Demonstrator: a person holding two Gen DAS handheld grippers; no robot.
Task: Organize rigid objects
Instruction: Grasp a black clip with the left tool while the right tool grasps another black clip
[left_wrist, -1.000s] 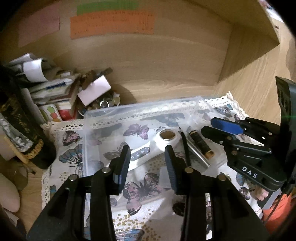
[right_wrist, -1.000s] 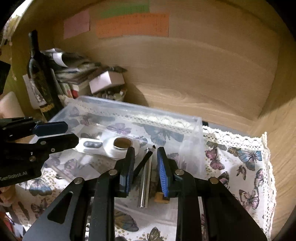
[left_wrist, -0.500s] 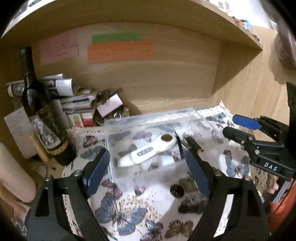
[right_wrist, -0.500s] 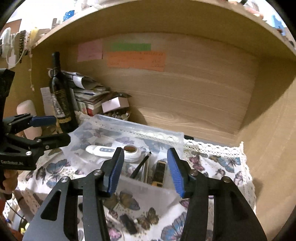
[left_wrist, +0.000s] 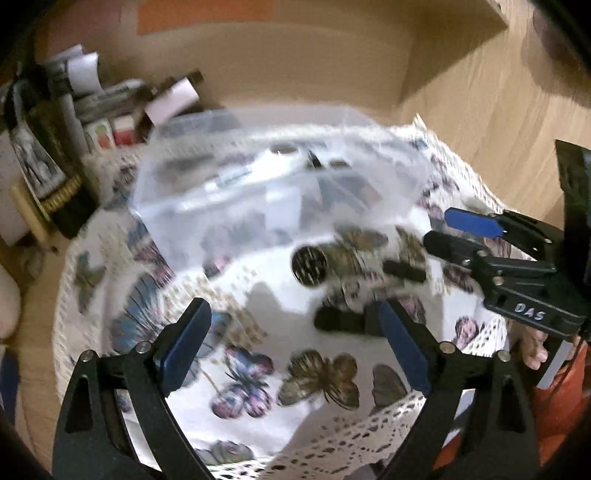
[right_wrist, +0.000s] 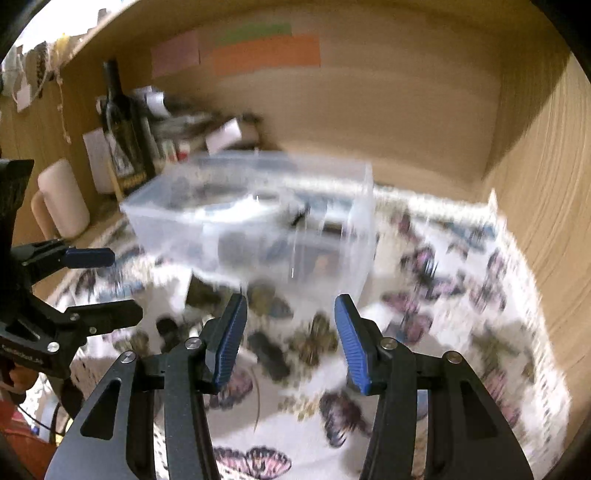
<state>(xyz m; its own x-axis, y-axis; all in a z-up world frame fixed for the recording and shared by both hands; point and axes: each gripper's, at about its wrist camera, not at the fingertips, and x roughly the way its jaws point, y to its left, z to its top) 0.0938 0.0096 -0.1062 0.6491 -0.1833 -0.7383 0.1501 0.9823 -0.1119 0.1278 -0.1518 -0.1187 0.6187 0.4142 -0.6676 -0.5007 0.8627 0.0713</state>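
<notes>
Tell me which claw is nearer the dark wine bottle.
Left. The left claw, jaws opening and empty, sits toward the bottle; the right claw is farther right, beyond it.

"DAS" is lettered on the right gripper (left_wrist: 461, 236).

We look forward and steeply down along each gripper's jaws, close over the cloth (left_wrist: 258, 295). Both views share the clear bin (left_wrist: 280, 184) beyond the jaws; each catches the other gripper at its edge.
</notes>
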